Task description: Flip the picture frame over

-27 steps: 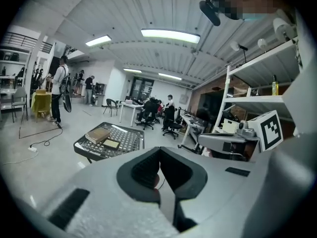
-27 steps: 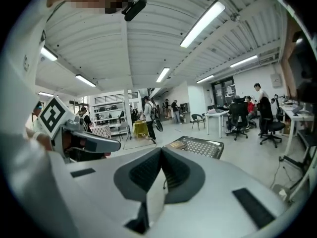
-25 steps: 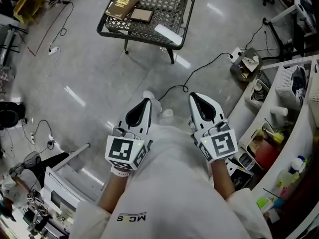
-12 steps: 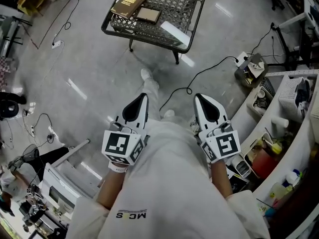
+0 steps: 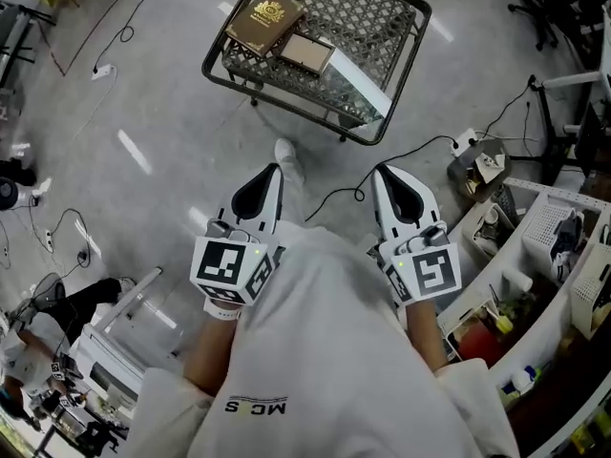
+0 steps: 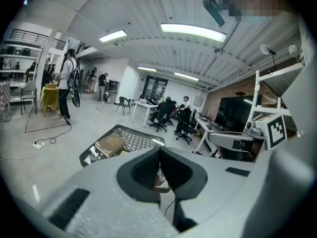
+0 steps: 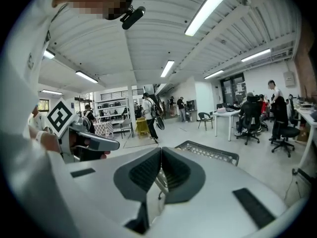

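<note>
A small brown picture frame (image 5: 307, 53) lies flat on a low black mesh table (image 5: 387, 41), next to a brown book (image 5: 263, 19) and a white strip (image 5: 361, 76). Both grippers are held close to my body, well short of the table and above the floor. The left gripper (image 5: 271, 174) is shut with nothing in it, and so is the right gripper (image 5: 389, 177). In the left gripper view the table (image 6: 94, 155) and the book (image 6: 111, 144) show beyond the shut jaws. The table's rim (image 7: 213, 153) also shows in the right gripper view.
A black cable (image 5: 382, 156) runs over the grey floor towards a power strip (image 5: 465, 143) on the right. Cluttered desks and bins (image 5: 535, 256) line the right side. White equipment (image 5: 115, 351) stands at lower left. People and office chairs (image 7: 252, 118) are far off.
The table has come nearer and shifted right in the head view as I walk towards it. Both grippers stay shut in front of my body.
</note>
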The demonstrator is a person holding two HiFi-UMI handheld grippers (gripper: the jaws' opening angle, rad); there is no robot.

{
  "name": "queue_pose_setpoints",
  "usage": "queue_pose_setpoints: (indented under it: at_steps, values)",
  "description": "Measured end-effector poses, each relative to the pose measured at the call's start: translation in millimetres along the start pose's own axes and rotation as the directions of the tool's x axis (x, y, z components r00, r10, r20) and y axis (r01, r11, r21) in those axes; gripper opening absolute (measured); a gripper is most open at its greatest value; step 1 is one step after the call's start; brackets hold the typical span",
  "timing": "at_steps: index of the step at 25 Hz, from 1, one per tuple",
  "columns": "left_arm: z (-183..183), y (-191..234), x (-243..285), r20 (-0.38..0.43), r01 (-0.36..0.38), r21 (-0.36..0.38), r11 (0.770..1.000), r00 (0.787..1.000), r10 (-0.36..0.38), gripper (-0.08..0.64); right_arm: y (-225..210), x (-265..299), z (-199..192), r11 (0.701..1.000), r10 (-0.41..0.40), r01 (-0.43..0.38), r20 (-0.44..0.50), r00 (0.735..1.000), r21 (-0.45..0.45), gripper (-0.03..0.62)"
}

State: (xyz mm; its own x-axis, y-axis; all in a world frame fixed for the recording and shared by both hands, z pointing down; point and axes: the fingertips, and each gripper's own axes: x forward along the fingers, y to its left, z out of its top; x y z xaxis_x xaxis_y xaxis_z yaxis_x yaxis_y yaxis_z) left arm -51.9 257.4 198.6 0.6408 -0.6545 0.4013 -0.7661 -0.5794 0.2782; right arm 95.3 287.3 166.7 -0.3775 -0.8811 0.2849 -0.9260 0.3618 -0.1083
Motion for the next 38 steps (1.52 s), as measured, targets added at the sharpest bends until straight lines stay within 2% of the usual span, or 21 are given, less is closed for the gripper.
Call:
queue_pose_setpoints:
  at_steps: [7, 13, 22, 33, 38]
  values:
    - [58.9, 84.0, 78.8, -0.027, 0.011, -0.061, 0.998, 1.0, -0.013, 0.025, -42.8, 114.6, 43.1, 0.999, -0.02, 0.018, -0.055, 0.998, -0.049, 0.018]
    - [90.0, 129.6, 133.8, -0.045, -0.009, -0.059, 0.998, 0.999, 0.006, 0.025, -68.8, 188.1, 54.3, 0.997, 0.02, -0.026, -0.1, 0.995, -0.068, 0.018]
    - [82.0, 141.2, 174.2, -0.117, -0.072, -0.079, 0.994, 0.991, 0.063, 0.025, -95.8, 245.2, 22.9, 0.989, 0.134, -0.142, -0.162, 0.978, -0.043, 0.018]
    - [54.2, 159.5, 204.5, -0.159, -0.045, -0.067, 0.997, 0.987, 0.033, 0.025, -92.0, 287.7, -42.0, 0.975, 0.189, -0.212, -0.268, 0.945, -0.06, 0.043]
    - [31.7, 175.9, 212.1, -0.177, -0.04, -0.079, 0.996, 0.984, 0.026, 0.026, -85.2, 311.9, -72.4, 0.966, 0.199, -0.241, -0.314, 0.928, -0.099, 0.052]
